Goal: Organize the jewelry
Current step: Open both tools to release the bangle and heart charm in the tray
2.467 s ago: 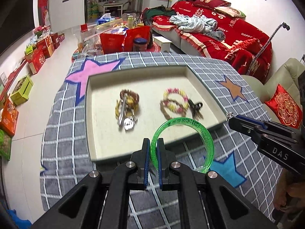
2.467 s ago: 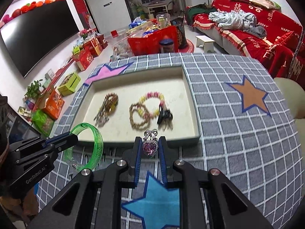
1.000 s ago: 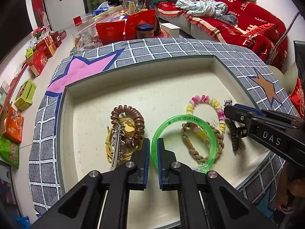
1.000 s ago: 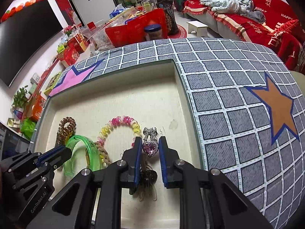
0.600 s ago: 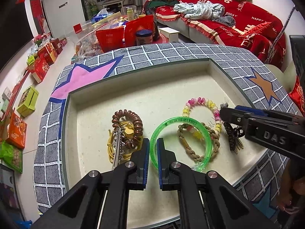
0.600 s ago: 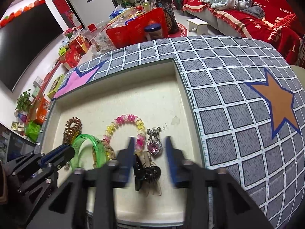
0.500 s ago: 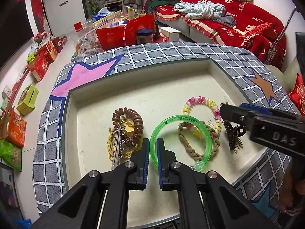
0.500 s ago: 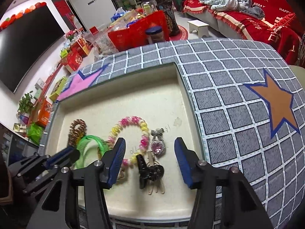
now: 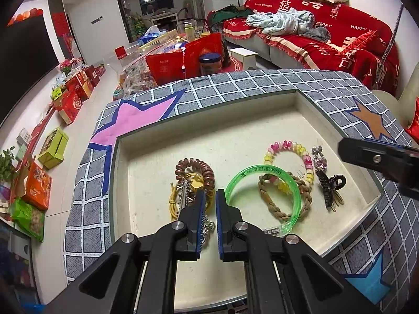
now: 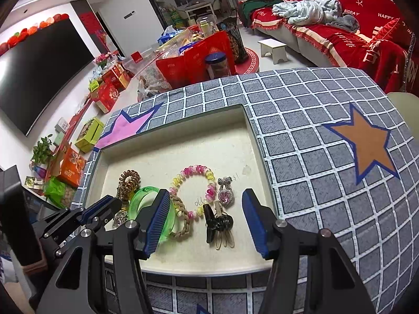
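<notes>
Drop-off step, as I read it: right claw (image 10: 205, 222) hangs over the near right part of the tray (image 9: 301, 104), its jaws opening with nothing between them, and the heart pendant (image 10: 225, 195) lies on the tray floor just beside the pink-and-yellow bead bracelet (image 10: 192, 183) and just above the black hair clip (image 10: 218, 222). Left claw (image 9: 208, 204) has its jaws together on the rim of the green bangle (image 9: 264, 196), which sits low over the braided brown bracelet (image 9: 282, 196); I cannot tell if the bangle is resting on the tray or just above it. Brown coil hair tie (image 9: 195, 170) and a yellow and silver tangle sit to the left of it. Next move, my call: release the bangle somewhere clear of the braid so the pieces don't stack, then pull the left claw straight back without snagging the coil tie. Right claw has only to clear the tray without catching the clip. Risk is the bangle sliding onto the bead bracelet when released. Surface: tray is cream-lined, set on a tabletop covered with a grey checked cloth (image 10: 314, 144) with pink, orange and blue stars. Room: living room, red-covered sofa (image 9: 327, 39) at right, a large dark screen (image 10: 39, 73) on the left wall, and red bags and gift boxes piled on the floor beyond the tabletop.
</notes>
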The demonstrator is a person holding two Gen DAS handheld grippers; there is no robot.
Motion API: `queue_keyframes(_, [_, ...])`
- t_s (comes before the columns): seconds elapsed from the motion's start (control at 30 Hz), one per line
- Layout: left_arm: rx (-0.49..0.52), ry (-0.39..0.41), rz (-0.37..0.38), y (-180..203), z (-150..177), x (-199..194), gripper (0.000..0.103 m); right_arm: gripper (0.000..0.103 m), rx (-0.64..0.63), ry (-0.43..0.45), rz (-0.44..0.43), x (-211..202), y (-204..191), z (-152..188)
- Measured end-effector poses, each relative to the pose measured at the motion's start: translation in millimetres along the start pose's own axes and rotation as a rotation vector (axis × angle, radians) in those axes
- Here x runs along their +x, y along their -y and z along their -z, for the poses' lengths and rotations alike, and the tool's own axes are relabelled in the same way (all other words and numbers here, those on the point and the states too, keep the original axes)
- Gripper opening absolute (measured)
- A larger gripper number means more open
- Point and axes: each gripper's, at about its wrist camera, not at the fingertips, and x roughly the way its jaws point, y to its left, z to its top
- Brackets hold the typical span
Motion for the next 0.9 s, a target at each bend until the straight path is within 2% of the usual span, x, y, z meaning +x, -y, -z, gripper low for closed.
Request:
queue_keyframes(0.23, [-0.015,-0.014,-0.014,-8.5,1.7,-1.9,0.024,0.061,0.014,-0.005,0.014,-5.7,7.1,4.4])
queue_keyframes(0.53, [-0.026,0.013,-0.087,-18.3,1.0,-9.5,0.024,0.061,0.018,-0.002,0.014,-11.4,7.0,8.4])
queue_keyframes(0.9, [-0.058,-0.005,-0.09,-30.3,6.0,-5.1,0.025,0.061,0.019,-0.009,0.019,-11.1,7.5,13.1])
